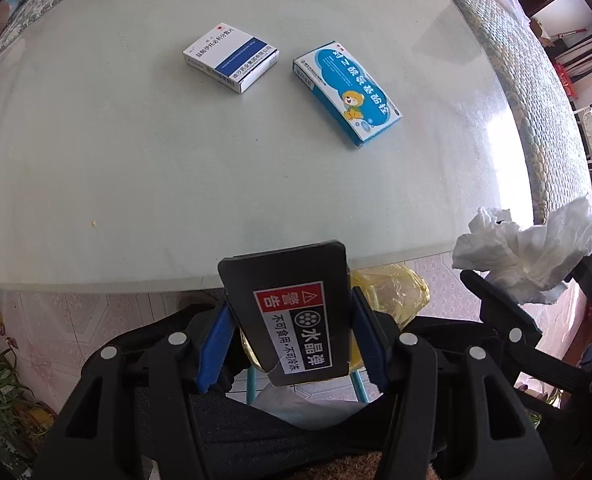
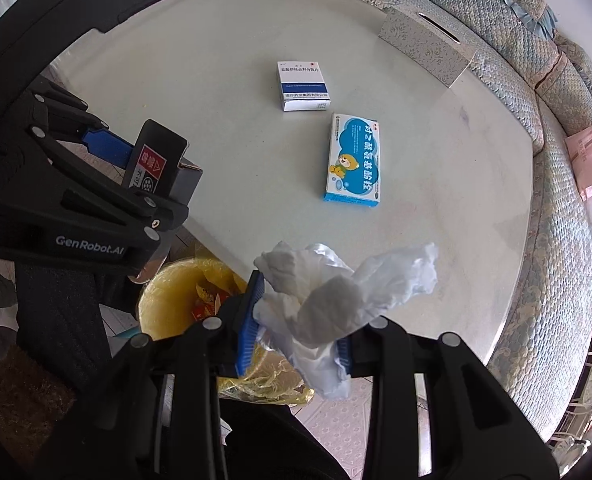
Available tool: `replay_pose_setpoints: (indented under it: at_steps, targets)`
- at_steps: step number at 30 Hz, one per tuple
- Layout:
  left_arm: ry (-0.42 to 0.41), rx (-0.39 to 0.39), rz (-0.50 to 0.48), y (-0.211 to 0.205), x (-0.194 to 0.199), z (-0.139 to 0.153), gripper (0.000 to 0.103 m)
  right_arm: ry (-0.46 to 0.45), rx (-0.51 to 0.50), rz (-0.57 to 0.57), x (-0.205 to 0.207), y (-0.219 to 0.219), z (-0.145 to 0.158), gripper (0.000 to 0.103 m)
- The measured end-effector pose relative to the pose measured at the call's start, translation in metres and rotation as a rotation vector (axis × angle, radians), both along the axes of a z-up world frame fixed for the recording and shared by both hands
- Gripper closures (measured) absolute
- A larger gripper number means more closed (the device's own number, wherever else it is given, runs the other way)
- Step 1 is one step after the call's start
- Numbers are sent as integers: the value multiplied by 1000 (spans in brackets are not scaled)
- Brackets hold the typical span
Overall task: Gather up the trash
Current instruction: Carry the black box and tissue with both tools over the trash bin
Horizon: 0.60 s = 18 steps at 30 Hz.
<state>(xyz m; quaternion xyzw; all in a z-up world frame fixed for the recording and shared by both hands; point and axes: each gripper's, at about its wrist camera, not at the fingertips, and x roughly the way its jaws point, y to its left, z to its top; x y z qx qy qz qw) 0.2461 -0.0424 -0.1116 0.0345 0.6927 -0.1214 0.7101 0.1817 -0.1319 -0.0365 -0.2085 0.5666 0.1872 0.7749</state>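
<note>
My left gripper (image 1: pixel 290 336) is shut on a black box (image 1: pixel 292 308) with a red warning label; the box also shows in the right wrist view (image 2: pixel 156 160). My right gripper (image 2: pixel 296 336) is shut on a crumpled white tissue (image 2: pixel 336 296), which also shows in the left wrist view (image 1: pixel 528 256). Both are held at the table's near edge, over a bin lined with a yellow bag (image 2: pixel 176 300), (image 1: pixel 392 288). A white and blue medicine box (image 1: pixel 232 56), (image 2: pixel 304 86) and a blue cartoon medicine box (image 1: pixel 348 92), (image 2: pixel 354 158) lie on the table (image 1: pixel 136 160).
A silver patterned tissue box (image 2: pixel 428 46) stands at the table's far edge. A patterned sofa (image 2: pixel 556 200) curves around the table. Plants (image 1: pixel 0 392) stand on the tiled floor at the left.
</note>
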Motion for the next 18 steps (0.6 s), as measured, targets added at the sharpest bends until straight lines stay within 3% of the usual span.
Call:
replay_pose_setpoints:
  at_steps: [9, 18]
  targets:
    - [35, -3, -51, 2, -38, -41, 48, 44, 12, 16, -48, 14, -35, 71]
    - [73, -4, -75, 1, -66, -94, 48, 74, 15, -14, -67, 14, -79, 71]
